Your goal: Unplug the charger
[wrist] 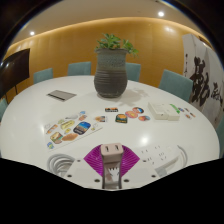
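Your hand-held gripper (112, 168) sits low over the near edge of the white table (30, 120). Its two fingers carry magenta pads (97, 158), and a small white charger (112, 152) stands between them. The pads lie close against both sides of the charger, so the hand-held gripper appears clenched on it. A thin white cable (165, 160) curls on the table just to the right of the fingers.

Beyond the fingers, a row of small colourful items (75, 126) lies across the middle of the table. Farther back stands a grey ribbed pot with a green plant (111, 68). A dark flat device (62, 96) lies left of the pot. Teal chairs (79, 69) line the far side of the table.
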Demonstrator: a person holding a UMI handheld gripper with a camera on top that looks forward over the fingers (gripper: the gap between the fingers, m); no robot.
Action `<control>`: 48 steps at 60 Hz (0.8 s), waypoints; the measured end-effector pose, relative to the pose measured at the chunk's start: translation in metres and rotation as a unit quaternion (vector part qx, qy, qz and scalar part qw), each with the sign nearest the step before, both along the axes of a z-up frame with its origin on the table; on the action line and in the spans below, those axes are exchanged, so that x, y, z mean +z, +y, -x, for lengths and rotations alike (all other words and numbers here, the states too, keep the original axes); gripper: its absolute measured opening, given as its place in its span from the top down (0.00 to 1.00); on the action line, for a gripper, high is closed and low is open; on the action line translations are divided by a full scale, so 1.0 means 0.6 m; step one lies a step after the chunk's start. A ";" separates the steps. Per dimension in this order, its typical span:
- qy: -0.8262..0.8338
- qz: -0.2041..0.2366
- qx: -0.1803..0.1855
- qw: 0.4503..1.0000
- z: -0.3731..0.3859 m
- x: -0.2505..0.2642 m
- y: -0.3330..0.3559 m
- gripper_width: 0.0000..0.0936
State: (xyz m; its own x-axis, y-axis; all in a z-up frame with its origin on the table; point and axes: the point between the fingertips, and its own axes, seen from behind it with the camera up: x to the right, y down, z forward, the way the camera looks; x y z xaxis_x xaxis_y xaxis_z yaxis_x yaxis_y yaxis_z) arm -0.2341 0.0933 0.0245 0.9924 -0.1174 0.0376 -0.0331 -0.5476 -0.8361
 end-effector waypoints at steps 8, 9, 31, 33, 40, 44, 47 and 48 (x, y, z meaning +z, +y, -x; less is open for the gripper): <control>0.013 -0.029 -0.019 0.999 -0.005 0.040 0.006 0.82; 0.009 -0.061 -0.018 0.998 -0.005 0.078 0.014 0.82; -0.029 -0.269 -0.024 0.962 -0.270 0.505 0.014 0.81; -0.034 -0.238 -0.032 0.970 -0.318 0.457 0.019 0.81; -0.052 -0.123 -0.049 0.990 -0.456 0.207 0.008 0.78; -0.049 -0.056 -0.046 0.996 -0.515 0.139 -0.005 0.75; -0.048 -0.027 -0.046 0.997 -0.526 0.070 -0.016 0.73; -0.047 -0.020 -0.043 0.998 -0.538 0.057 -0.018 0.72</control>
State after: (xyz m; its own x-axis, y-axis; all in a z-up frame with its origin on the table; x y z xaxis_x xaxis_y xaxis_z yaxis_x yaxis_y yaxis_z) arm 0.0890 0.0826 0.0586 0.9711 -0.2044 0.1235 0.0016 -0.5116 -0.8592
